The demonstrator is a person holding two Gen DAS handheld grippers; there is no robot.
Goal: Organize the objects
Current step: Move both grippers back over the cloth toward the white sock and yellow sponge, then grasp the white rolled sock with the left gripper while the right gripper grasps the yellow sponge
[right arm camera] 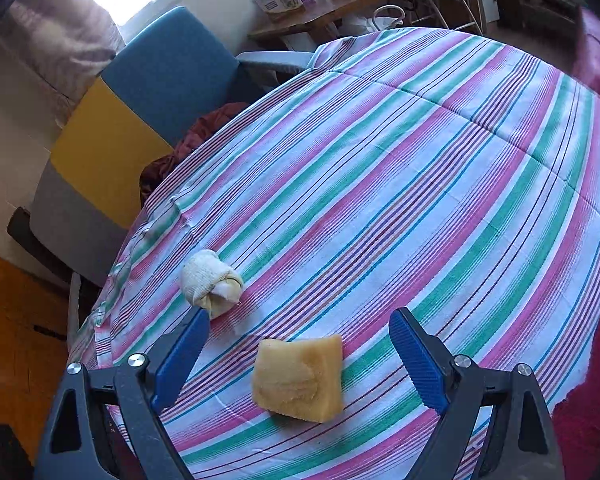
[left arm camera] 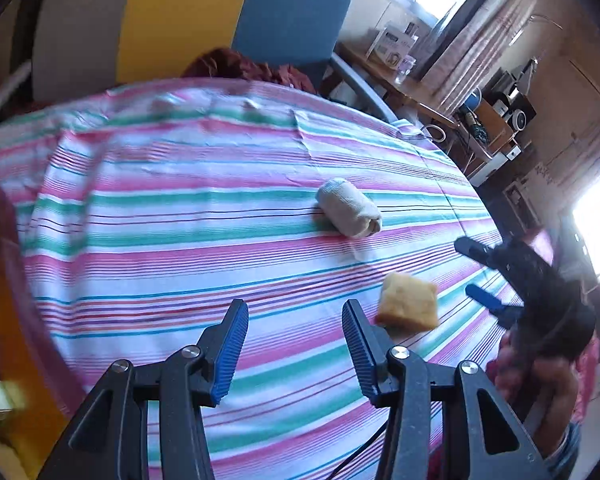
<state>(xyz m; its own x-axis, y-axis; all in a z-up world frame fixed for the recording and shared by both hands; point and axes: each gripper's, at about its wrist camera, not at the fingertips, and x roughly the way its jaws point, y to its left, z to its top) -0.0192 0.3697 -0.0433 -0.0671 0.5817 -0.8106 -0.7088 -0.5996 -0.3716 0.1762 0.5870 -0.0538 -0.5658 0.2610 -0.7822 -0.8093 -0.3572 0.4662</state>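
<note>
Sponge under right tool, striped surface.
Yellow sponge (right arm camera: 298,380) lies lower centre, between right tool (right arm camera: 300,354) pads, untouched; jaws apart. Left tool (left arm camera: 296,342) apart, empty.

cloth (right arm camera: 440,184): white with pink, green, blue and dark red stripes
sock roll (right arm camera: 210,282): cream, paler at its open end, at 10 o'clock from the sponge
sponge (right arm camera: 298,380): yellow-tan
tongs (right arm camera: 298,360): black arms, ribbed blue pads
chair (right arm camera: 168,72): blue, yellow and grey panels
heap (right arm camera: 204,128): dark red
</note>
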